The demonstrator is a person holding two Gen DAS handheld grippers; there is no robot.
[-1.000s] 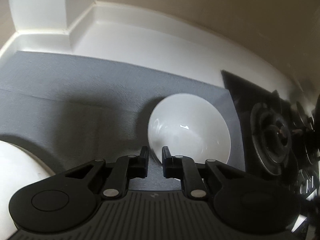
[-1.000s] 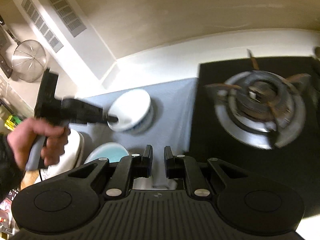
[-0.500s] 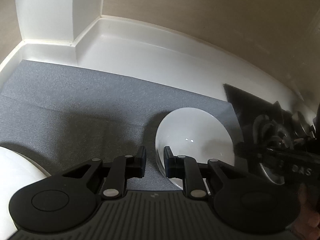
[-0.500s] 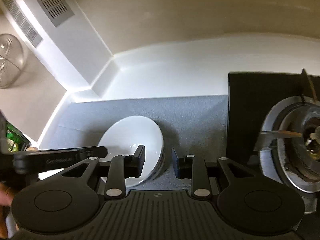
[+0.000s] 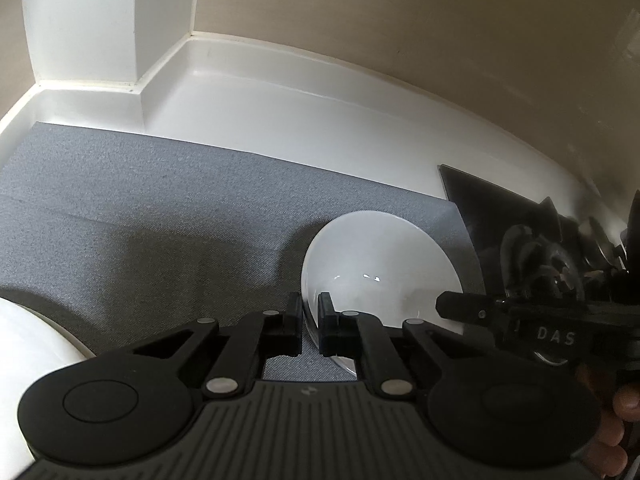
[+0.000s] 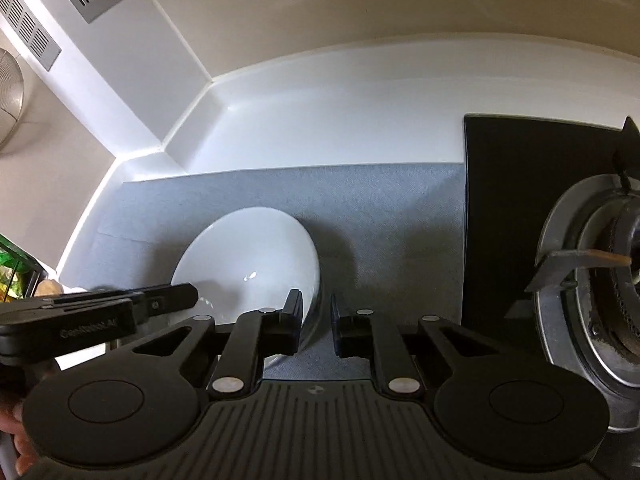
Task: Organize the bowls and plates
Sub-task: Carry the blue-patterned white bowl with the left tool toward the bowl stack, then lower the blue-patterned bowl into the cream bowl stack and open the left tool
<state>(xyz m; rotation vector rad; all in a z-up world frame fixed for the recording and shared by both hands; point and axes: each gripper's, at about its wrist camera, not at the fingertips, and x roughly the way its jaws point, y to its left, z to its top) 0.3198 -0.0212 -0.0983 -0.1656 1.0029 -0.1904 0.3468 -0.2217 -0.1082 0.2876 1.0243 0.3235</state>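
Note:
A white bowl (image 5: 380, 264) (image 6: 248, 256) sits on the grey mat (image 5: 160, 216) (image 6: 380, 208). My left gripper (image 5: 310, 312) is shut on the bowl's left rim, one finger inside and one outside. In the right wrist view, the left gripper (image 6: 192, 296) reaches in from the left over the bowl. My right gripper (image 6: 316, 312) straddles the bowl's right rim and its jaws are closing. Its inner finger (image 6: 294, 316) lies against the bowl, and a thin gap shows at the outer finger (image 6: 340, 320). The left wrist view catches the right gripper (image 5: 442, 304) at the bowl's right edge.
A large white dish (image 5: 24, 368) lies at the lower left of the mat. A black cooktop (image 6: 520, 200) with a gas burner (image 6: 592, 280) (image 5: 536, 264) borders the mat on the right. White counter and wall corner stand behind. A metal strainer (image 6: 8, 96) hangs far left.
My right gripper swung left from the stove side to the bowl's right rim, widened, then narrowed around it. My left gripper's fingers closed onto the left rim.

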